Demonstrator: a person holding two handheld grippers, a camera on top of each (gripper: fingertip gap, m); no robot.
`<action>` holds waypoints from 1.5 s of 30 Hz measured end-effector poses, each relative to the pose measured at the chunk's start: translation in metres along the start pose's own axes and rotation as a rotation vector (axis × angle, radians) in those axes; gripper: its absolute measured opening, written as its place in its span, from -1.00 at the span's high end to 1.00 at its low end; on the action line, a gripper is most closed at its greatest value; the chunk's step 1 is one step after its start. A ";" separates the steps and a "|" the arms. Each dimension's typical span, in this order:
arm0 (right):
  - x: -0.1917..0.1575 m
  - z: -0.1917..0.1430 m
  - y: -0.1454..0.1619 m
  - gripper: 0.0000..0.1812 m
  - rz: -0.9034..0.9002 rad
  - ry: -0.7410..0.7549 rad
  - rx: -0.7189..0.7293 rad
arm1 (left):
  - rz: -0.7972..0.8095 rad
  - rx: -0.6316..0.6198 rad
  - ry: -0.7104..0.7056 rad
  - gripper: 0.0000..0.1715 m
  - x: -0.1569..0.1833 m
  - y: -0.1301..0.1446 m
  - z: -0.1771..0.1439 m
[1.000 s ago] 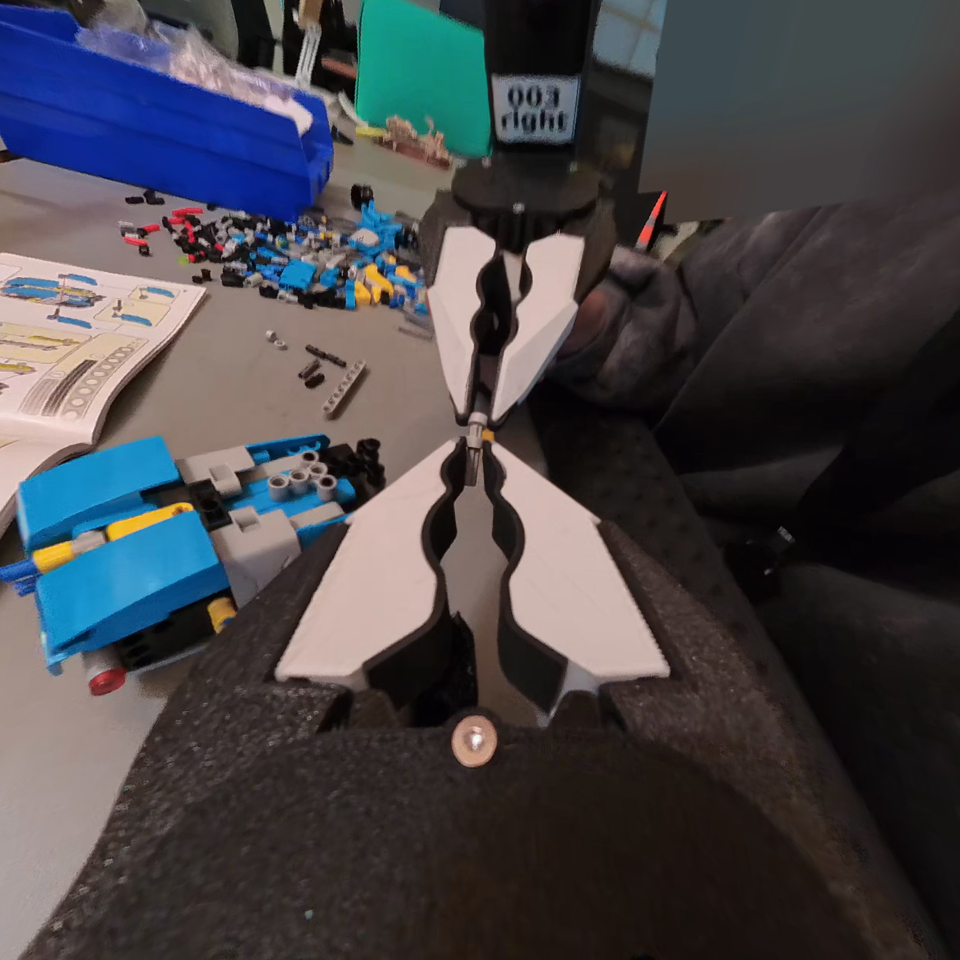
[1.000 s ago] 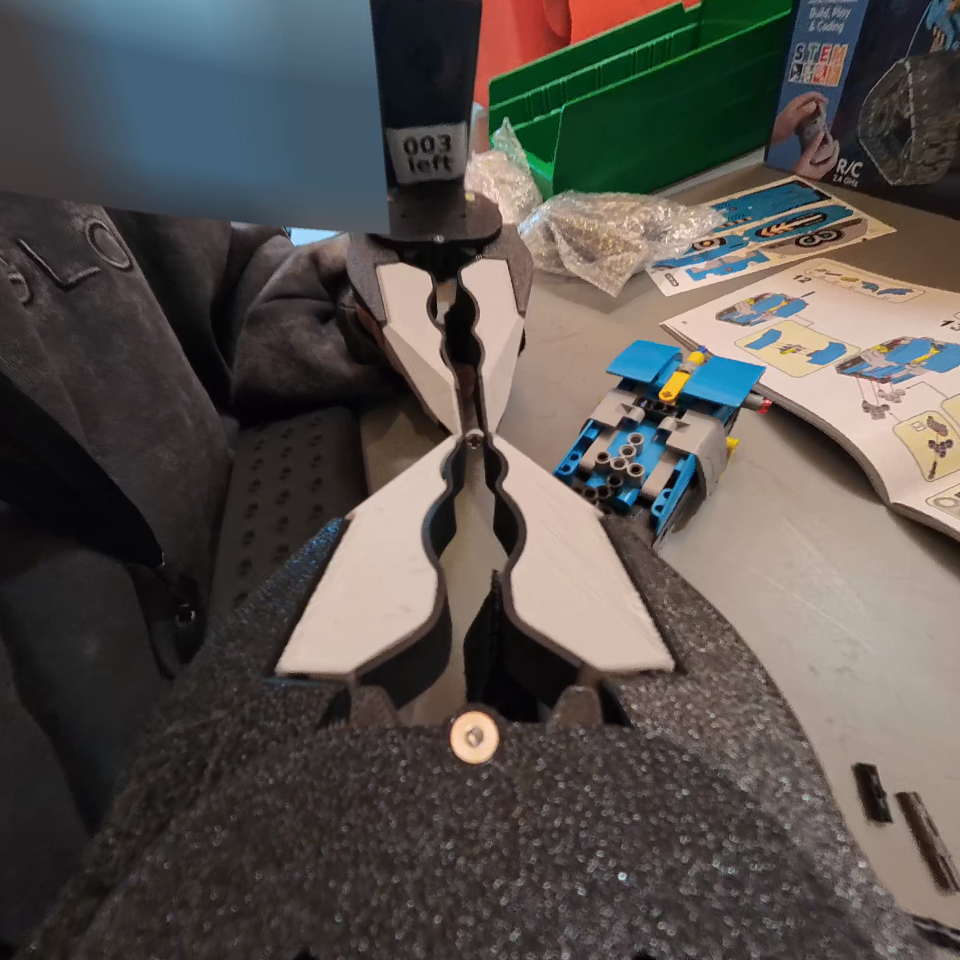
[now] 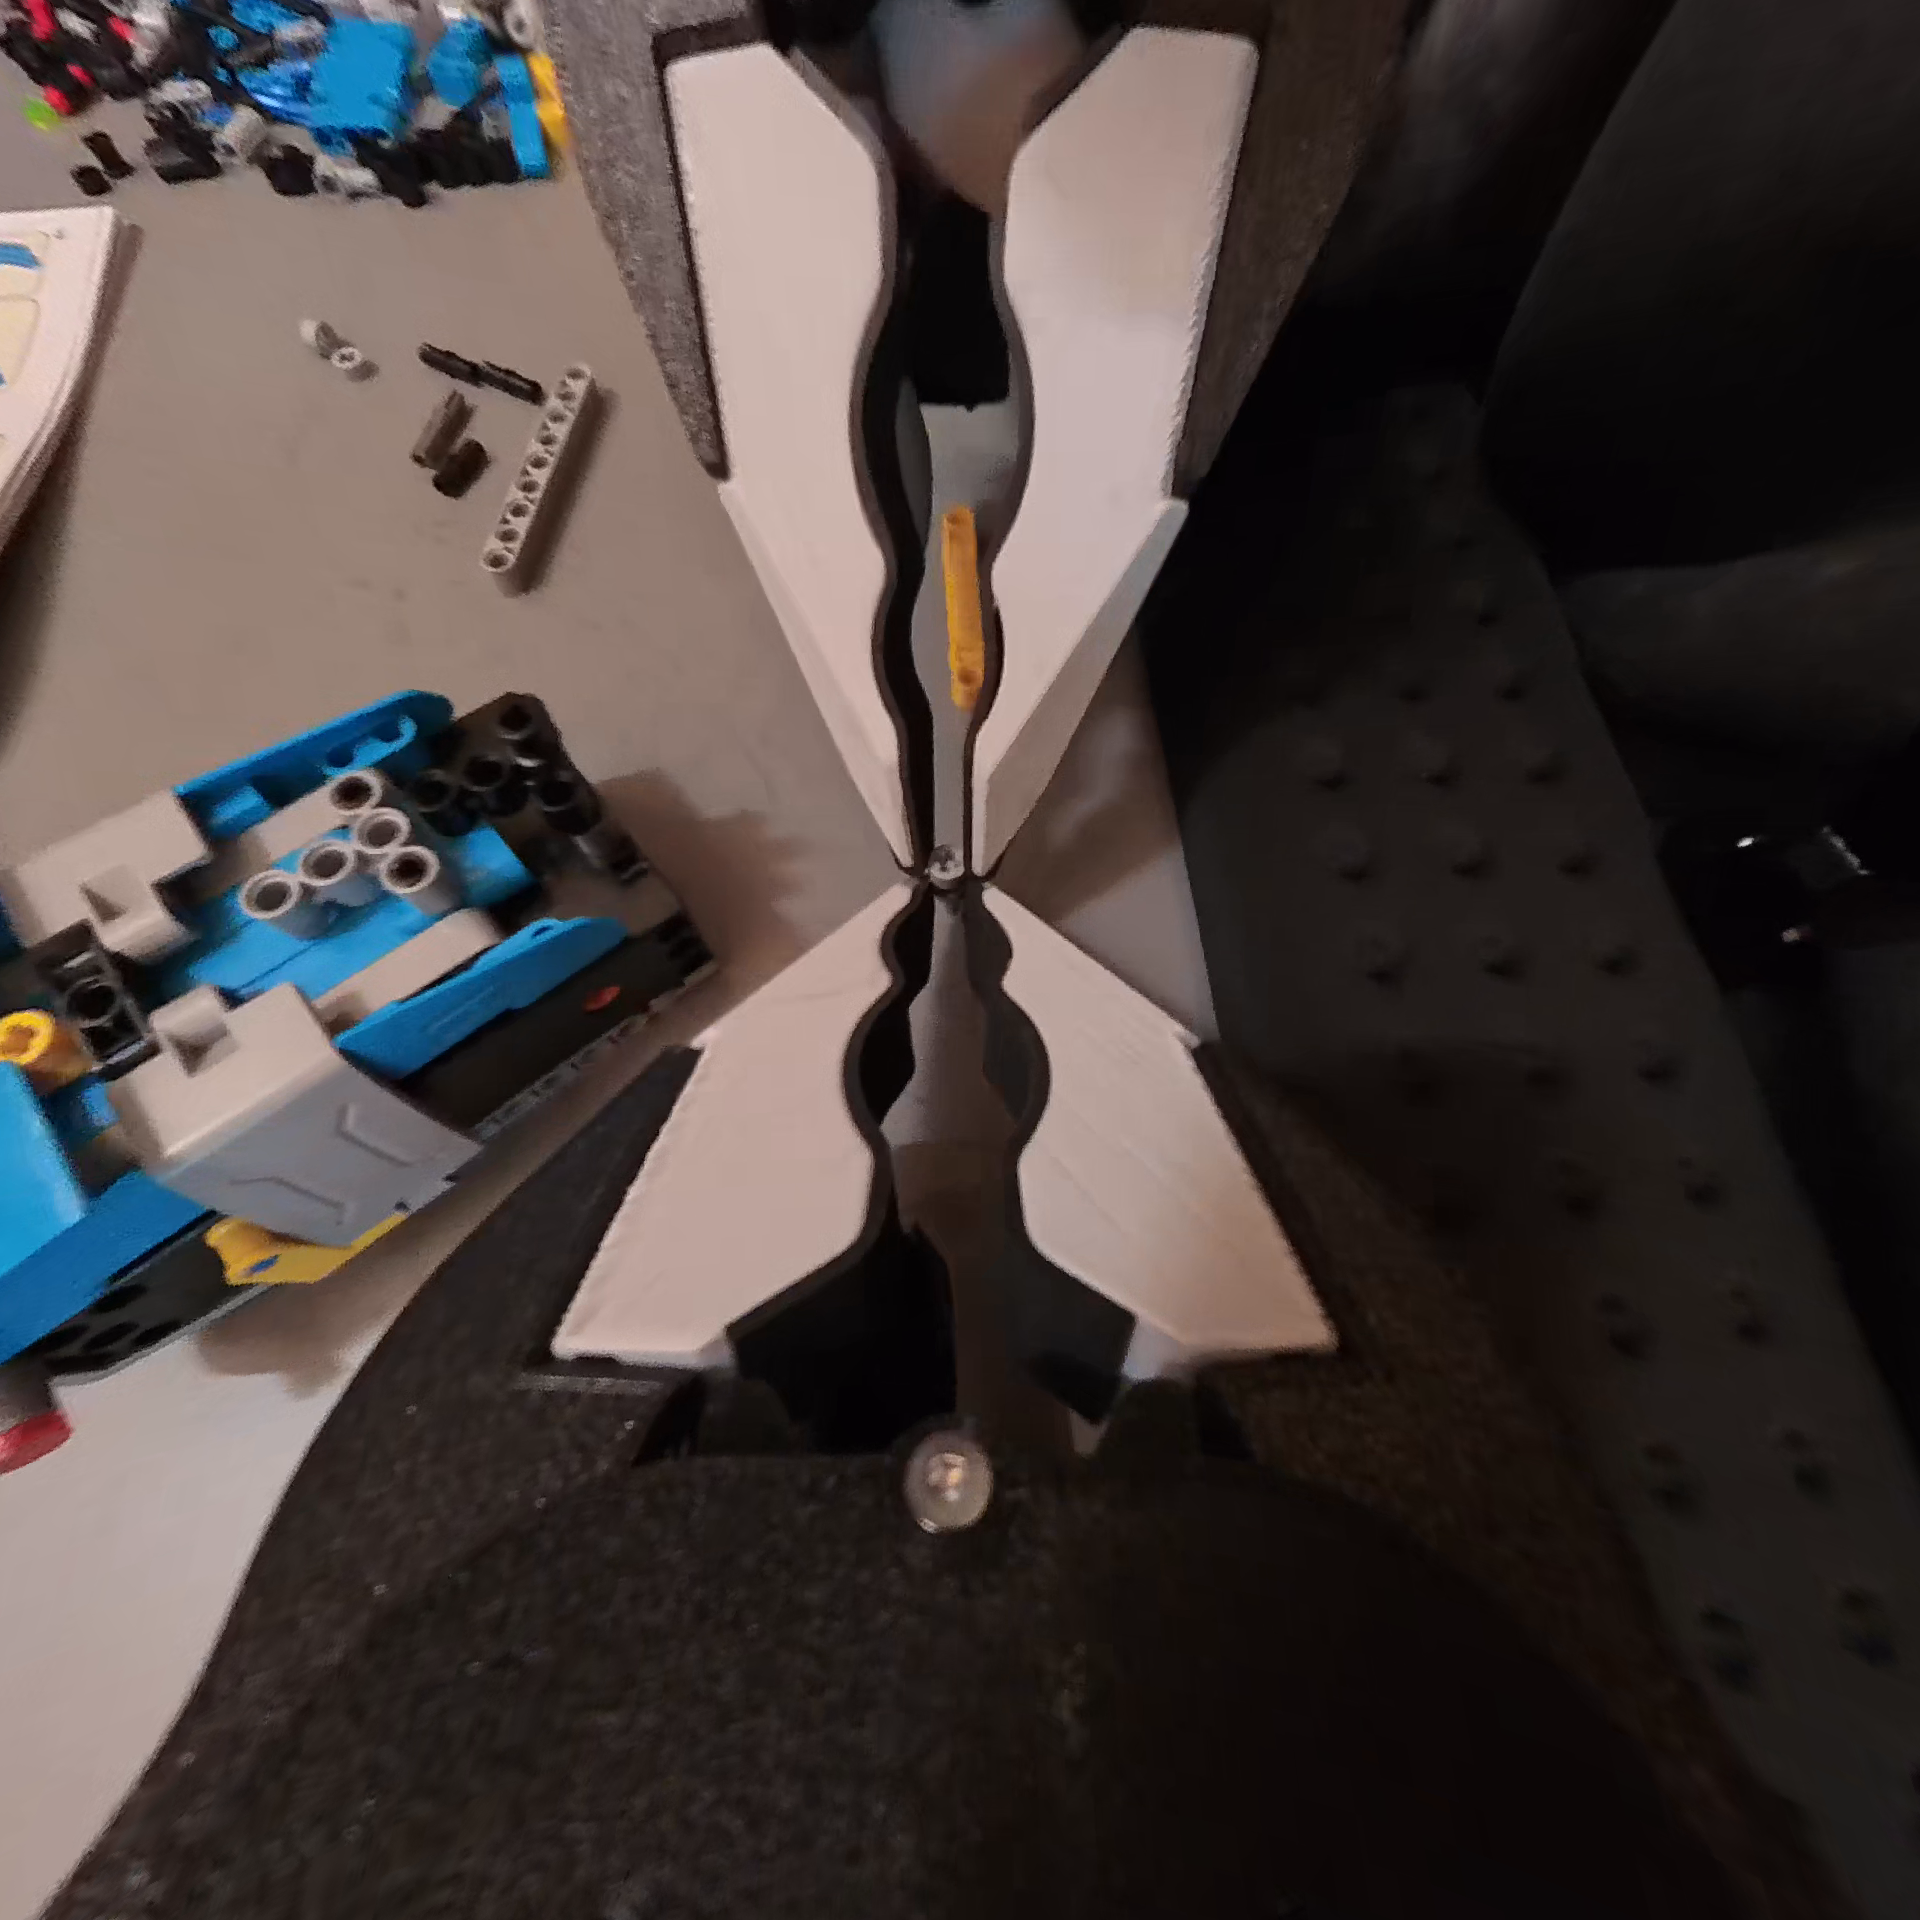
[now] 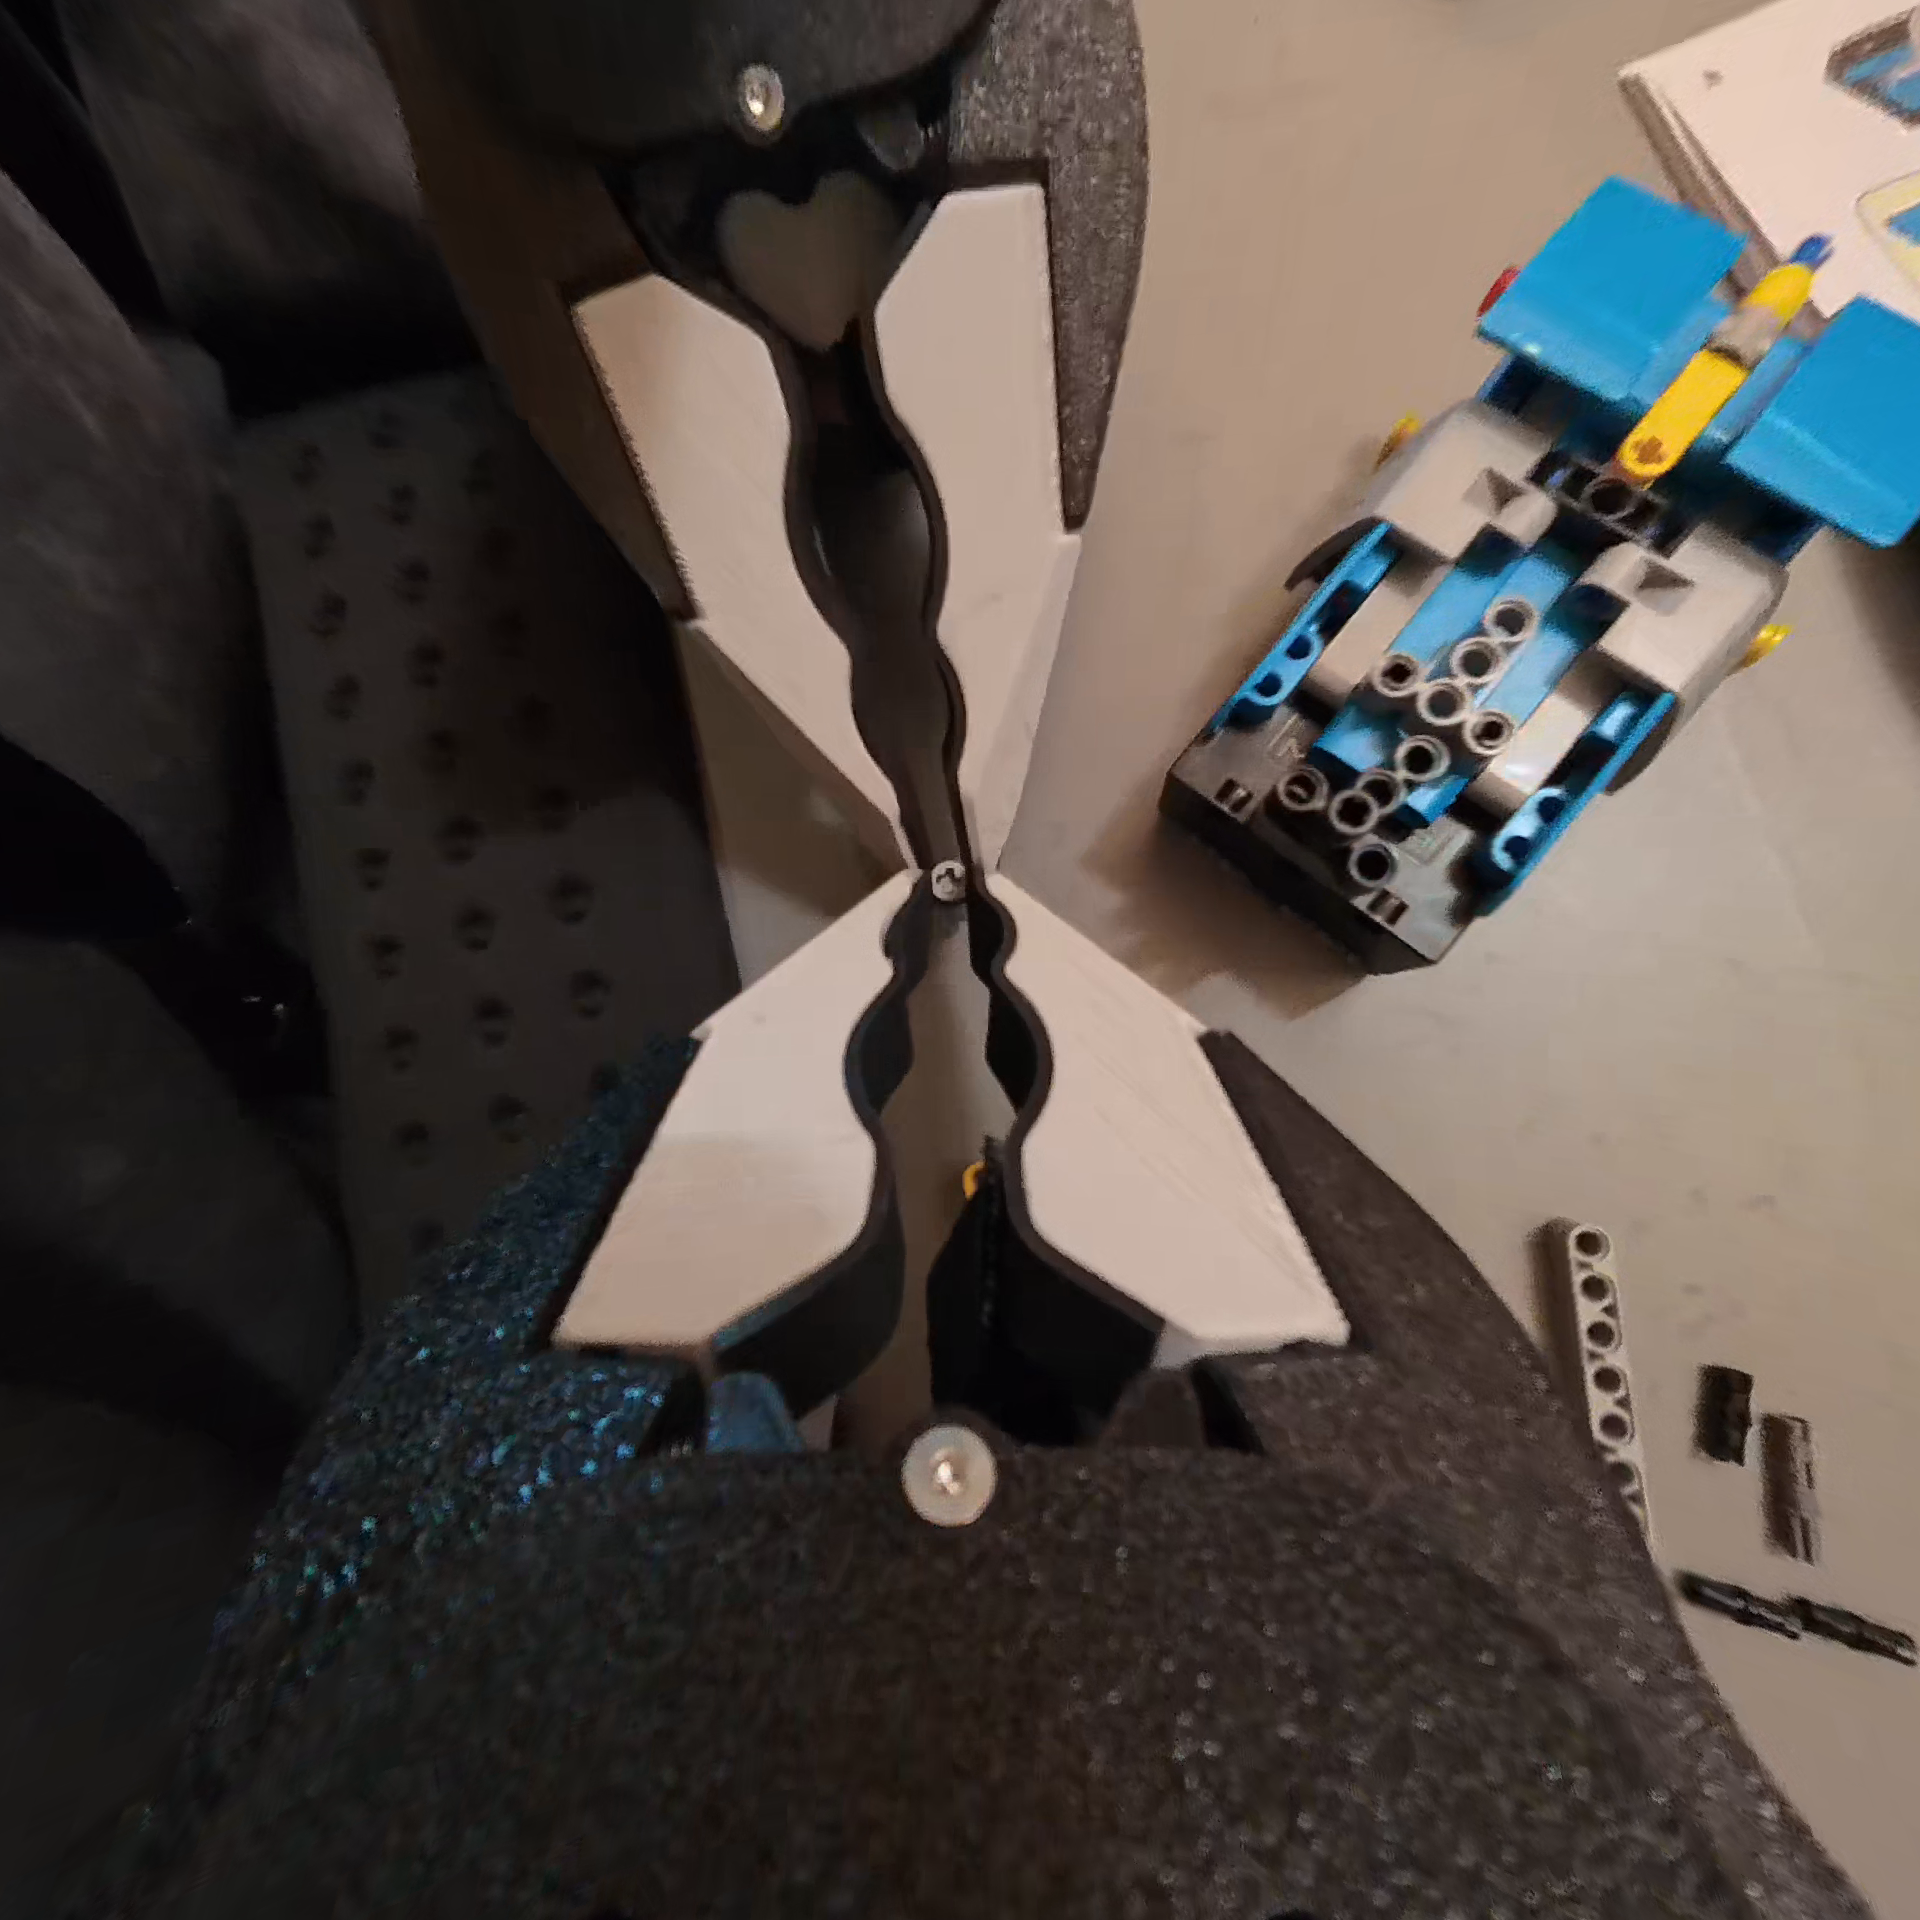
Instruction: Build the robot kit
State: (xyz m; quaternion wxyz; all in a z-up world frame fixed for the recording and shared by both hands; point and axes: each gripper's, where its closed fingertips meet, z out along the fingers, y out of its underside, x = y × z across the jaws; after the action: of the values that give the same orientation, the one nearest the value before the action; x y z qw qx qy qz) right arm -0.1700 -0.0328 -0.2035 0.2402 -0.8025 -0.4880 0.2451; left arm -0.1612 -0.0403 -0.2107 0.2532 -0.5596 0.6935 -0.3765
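Note:
My left gripper and right gripper meet tip to tip above the table edge. A small grey bush sits right where the tips touch; it also shows in the right wrist view. The left gripper is shut on it. The right gripper is shut on a thin yellow axle that runs back along the gap between its fingers; a bit of yellow shows in its own view. A half-built blue and grey model car lies on the table beside the grippers.
A grey holed beam and black pins lie loose on the grey table. A pile of small parts and an instruction booklet lie farther off. A person's dark clothing borders the table. My two grippers' fingertips are within a few centimetres of each other.
The two grippers have come much closer together and tilted down. The gap with the small piece between the tips has closed, and the yellow axle now shows between the right fingers.

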 end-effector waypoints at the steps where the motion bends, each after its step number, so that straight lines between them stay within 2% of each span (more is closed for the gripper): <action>1: -0.002 0.003 0.003 0.93 -0.006 -0.002 -0.025 | 0.008 -0.021 0.005 0.95 0.002 0.003 0.002; 25: -0.007 0.004 0.010 0.93 0.035 -0.033 -0.215 | 0.021 -0.033 0.027 0.95 0.007 0.004 0.005; 30: -0.006 0.005 0.011 0.93 0.006 0.005 -0.266 | 0.013 -0.034 0.034 0.95 0.007 0.004 0.005; 36: -0.006 0.003 0.010 0.92 0.014 -0.015 -0.175 | 0.037 -0.034 0.020 0.95 0.007 0.004 0.006; 38: -0.003 -0.001 0.008 0.83 0.035 -0.002 -0.121 | 0.037 -0.034 0.022 0.95 0.008 0.004 0.006; 40: -0.004 -0.007 0.000 0.82 0.038 -0.016 -0.030 | 0.040 -0.034 0.022 0.95 0.008 0.004 0.006; 41: -0.002 -0.011 -0.003 0.82 0.034 0.004 0.012 | 0.040 -0.034 0.023 0.95 0.008 0.004 0.006; 43: -0.004 -0.019 -0.010 1.00 0.009 0.010 0.113 | 0.039 -0.034 0.024 0.95 0.008 0.004 0.006; 45: -0.011 -0.018 -0.012 1.00 0.016 -0.012 0.164 | 0.035 -0.034 0.026 0.95 0.008 0.004 0.006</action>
State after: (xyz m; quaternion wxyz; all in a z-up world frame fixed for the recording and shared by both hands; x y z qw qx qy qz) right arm -0.1713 -0.0403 -0.1805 0.3001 -0.7824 -0.4615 0.2911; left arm -0.1608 -0.0491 -0.2167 0.2411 -0.5466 0.7129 -0.3672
